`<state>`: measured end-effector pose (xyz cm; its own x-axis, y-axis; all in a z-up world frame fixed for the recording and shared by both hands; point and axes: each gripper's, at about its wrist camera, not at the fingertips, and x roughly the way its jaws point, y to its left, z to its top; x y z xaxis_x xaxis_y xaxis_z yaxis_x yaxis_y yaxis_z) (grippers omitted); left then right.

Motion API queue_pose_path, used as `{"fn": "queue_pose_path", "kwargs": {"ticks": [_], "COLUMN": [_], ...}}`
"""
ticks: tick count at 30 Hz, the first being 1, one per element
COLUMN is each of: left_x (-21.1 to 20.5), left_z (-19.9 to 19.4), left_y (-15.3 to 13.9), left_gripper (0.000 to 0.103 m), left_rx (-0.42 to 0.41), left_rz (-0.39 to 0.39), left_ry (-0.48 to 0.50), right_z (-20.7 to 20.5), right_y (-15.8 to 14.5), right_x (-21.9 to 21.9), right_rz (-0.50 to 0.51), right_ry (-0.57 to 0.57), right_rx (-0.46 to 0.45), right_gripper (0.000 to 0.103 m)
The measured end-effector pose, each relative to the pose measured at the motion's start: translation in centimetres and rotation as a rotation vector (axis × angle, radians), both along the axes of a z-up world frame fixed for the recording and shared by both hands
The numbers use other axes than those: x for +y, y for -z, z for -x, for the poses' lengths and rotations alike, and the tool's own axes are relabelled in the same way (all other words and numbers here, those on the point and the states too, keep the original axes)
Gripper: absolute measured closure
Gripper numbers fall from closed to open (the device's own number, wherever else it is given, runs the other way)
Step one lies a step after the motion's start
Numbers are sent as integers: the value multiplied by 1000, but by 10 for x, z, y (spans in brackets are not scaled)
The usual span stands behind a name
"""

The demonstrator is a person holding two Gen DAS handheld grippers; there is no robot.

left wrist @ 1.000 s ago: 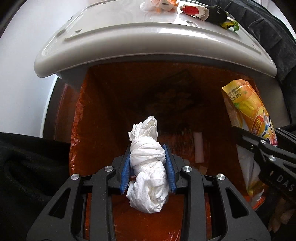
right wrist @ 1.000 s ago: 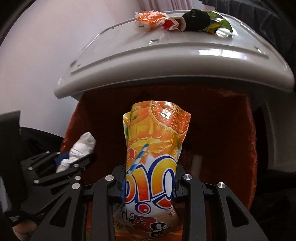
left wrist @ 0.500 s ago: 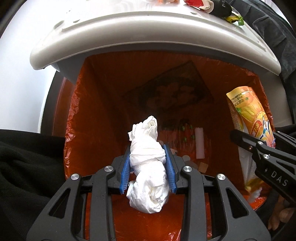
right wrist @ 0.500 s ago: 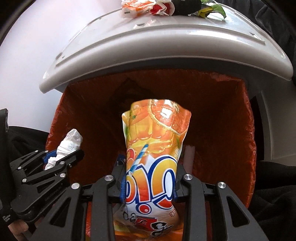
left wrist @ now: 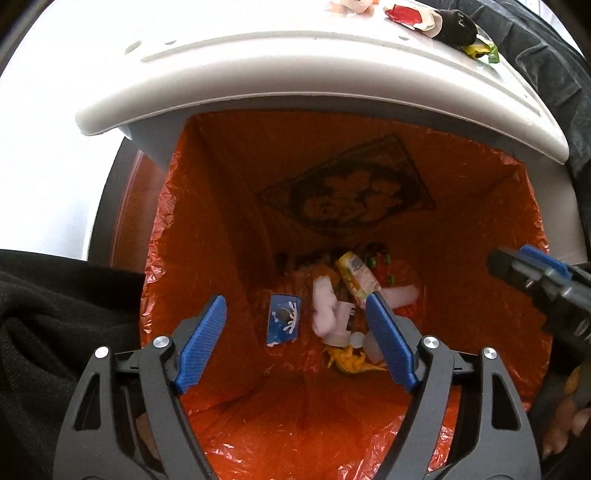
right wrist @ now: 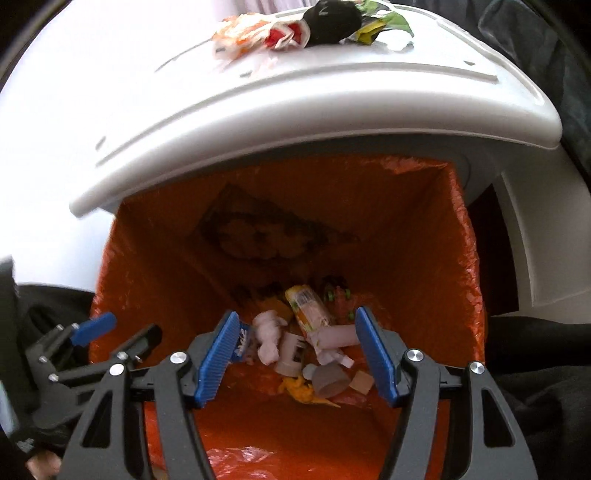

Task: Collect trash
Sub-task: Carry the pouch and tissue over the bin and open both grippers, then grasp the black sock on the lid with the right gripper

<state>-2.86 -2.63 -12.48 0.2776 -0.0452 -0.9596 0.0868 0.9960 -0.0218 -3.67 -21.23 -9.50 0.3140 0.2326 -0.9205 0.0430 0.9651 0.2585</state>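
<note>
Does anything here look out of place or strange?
Yes: several wrappers lie on the white table above the bin, not inside its orange liner. Both claws, left and right, are open and empty.

Bin point(left wrist: 207, 206) open, lined with an orange bag point(left wrist: 229, 435), white lid point(left wrist: 295, 77) tilted up behind. At the bottom, a heap of trash: white tissue wad point(left wrist: 324, 310) beside a blue wrapper point(left wrist: 282, 318); juice pouch point(left wrist: 356, 278) lying slantwise, just beyond the wad; yellow scrap point(left wrist: 349, 360) nearest. Same heap in the right view: wad point(right wrist: 269, 338), pouch point(right wrist: 309, 312), grey cup point(right wrist: 330, 381) on its side. More wrappers point(right wrist: 295, 29) on top of the lid.
</note>
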Motion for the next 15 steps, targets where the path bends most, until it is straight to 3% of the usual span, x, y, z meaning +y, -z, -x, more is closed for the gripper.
{"fn": "queue_pose_path", "kwargs": {"ticks": [7, 15], "left_x": [-3, -6], "left_z": [1, 0], "left_y": [-5, -8], "left_gripper": [27, 27], "left_rx": [-14, -31], "left_rz": [25, 39], "left_ry": [16, 29], "right_z": [-46, -153], "right_y": [-52, -123], "right_x": [-25, -60], "right_rz": [-77, -43], "right_ry": [11, -126], "right_rx": [-109, -290], "right_gripper": [37, 37]}}
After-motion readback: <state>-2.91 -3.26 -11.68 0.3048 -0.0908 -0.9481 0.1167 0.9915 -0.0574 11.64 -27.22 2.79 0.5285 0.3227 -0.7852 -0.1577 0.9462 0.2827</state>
